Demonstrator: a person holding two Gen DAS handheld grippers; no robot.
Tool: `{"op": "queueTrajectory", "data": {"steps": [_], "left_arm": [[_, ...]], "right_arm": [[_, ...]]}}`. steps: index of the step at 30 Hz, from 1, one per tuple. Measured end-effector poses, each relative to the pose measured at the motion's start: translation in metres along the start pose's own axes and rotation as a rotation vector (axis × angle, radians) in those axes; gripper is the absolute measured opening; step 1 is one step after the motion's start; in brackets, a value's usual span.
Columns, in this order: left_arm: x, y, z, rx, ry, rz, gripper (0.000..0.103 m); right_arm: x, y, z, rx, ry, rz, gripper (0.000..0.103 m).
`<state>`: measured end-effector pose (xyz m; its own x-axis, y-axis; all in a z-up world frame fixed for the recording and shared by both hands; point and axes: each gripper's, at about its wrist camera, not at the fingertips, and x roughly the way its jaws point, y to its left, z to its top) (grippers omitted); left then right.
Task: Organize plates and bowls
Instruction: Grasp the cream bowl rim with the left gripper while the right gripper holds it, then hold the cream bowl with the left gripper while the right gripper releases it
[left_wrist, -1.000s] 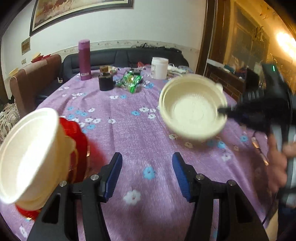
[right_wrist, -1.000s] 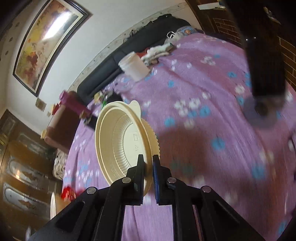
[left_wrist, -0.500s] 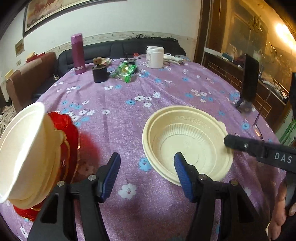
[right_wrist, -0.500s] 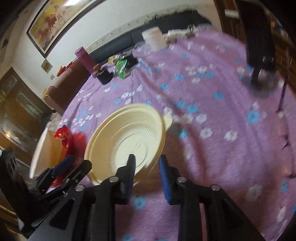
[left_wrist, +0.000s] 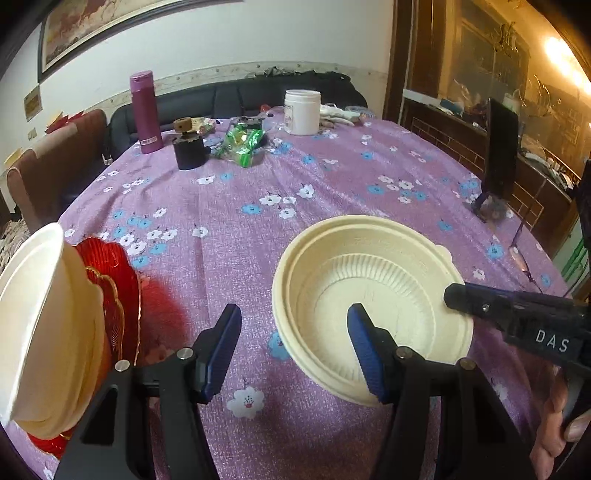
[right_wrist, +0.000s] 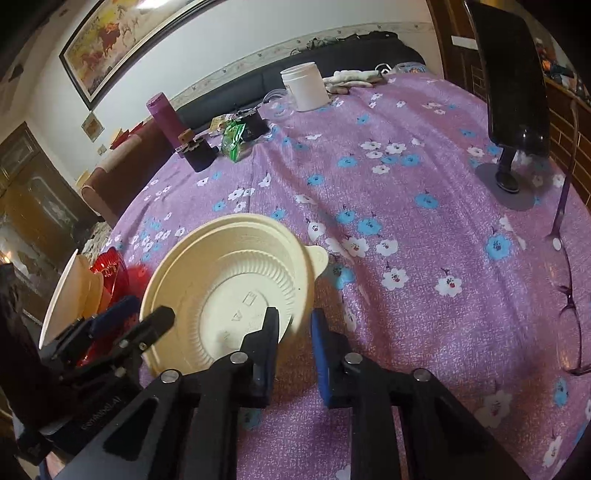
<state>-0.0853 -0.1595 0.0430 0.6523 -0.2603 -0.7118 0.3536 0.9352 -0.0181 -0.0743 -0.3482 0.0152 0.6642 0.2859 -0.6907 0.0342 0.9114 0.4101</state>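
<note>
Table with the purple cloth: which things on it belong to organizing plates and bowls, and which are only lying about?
Belong to the job:
- cream ribbed bowl
- stack of cream bowls
- red plates

Only lying about:
- purple flask
- white jar
- green packets
- black pot
- glasses
- black stand

Purple flower cloth (left_wrist: 332, 177) covers the table. At 11 o'clock, a purple bottle (left_wrist: 144, 111) w/ a black pot (left_wrist: 189, 153) beside it. At 12, green snack bags (left_wrist: 243, 142) & a white jar (left_wrist: 302, 112). At 3, glasses (right_wrist: 570, 295) near a dark stand (right_wrist: 511, 85).
</note>
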Motion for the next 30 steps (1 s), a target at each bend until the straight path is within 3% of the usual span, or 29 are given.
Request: {"op": "queueTrajectory", "data": {"steps": [9,10,13,14,30], "left_arm": [[0.005,-0.004,0.000,0.031,0.025,0.018,0.066],[0.004,-0.004,-0.001,0.035,0.019,0.026,0.063],[0.004,-0.009,-0.002,0.054,0.021,0.044,0.024],[0.004,-0.009,-0.002,0.058,0.022,0.056,0.023],[-0.018,-0.010,0.000,0.067,-0.034,0.078,0.023]], "right_arm": [[0.001,0.003,-0.001,-0.008,-0.005,0.011,0.019],[0.000,0.002,-0.002,-0.005,-0.006,0.012,0.019],[-0.001,0.002,-0.003,0.002,-0.011,0.015,0.019],[-0.001,0.002,-0.003,0.003,-0.012,0.015,0.019],[-0.023,0.012,-0.003,-0.014,-0.065,0.012,0.020]]}}
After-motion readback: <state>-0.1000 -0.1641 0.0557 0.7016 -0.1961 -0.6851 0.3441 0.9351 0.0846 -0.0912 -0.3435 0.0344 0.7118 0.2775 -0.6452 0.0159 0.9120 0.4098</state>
